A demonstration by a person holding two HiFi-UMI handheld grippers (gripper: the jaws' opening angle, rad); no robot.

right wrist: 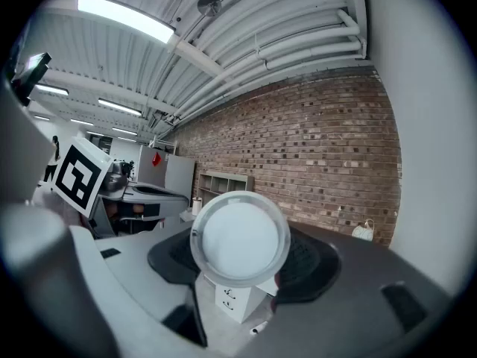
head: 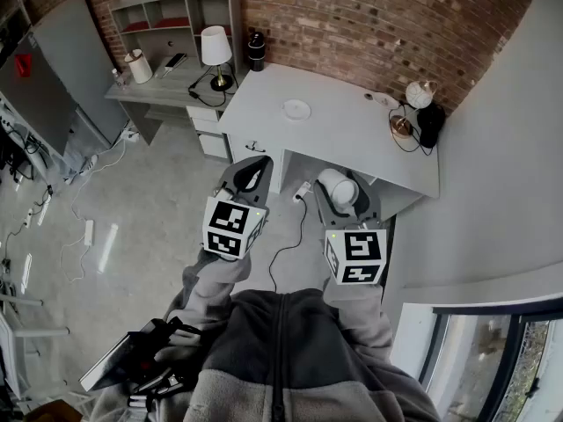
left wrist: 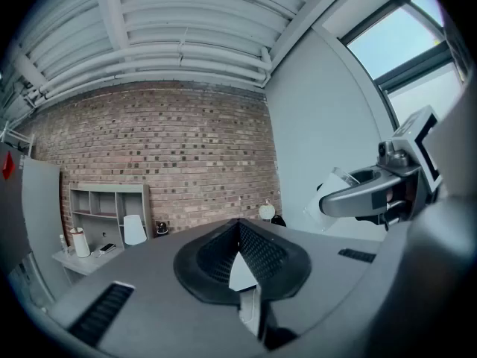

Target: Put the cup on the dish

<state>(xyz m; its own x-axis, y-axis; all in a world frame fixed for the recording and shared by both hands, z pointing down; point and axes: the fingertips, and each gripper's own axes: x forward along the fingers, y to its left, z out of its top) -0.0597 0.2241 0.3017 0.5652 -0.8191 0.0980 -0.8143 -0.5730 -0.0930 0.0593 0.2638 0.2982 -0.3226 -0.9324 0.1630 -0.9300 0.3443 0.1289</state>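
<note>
Head view: the person holds both tongs out nearly level over the floor, just short of the near edge of a white desk [head: 361, 143]. The left tongs [head: 252, 169] carry nothing. The right tongs [head: 340, 179] grip a white cup [head: 339, 192] that lies on its side between the jaws. The small white dish [head: 296, 109] sits on the desk towards its far left part, well apart from the cup. A round lamp [head: 420, 94] stands at the desk's far right corner. A second desk with a shelf unit [head: 176, 11] and a table lamp [head: 214, 53] stands to the left, against the brick wall [head: 369, 16].

Left gripper view: the jaws meet at their tips, closed together with nothing between them. The right tongs with the cup show at the right.

Right gripper view: the jaws are clamped on the cup, one round end facing the camera. The left tongs show at the left.
</note>
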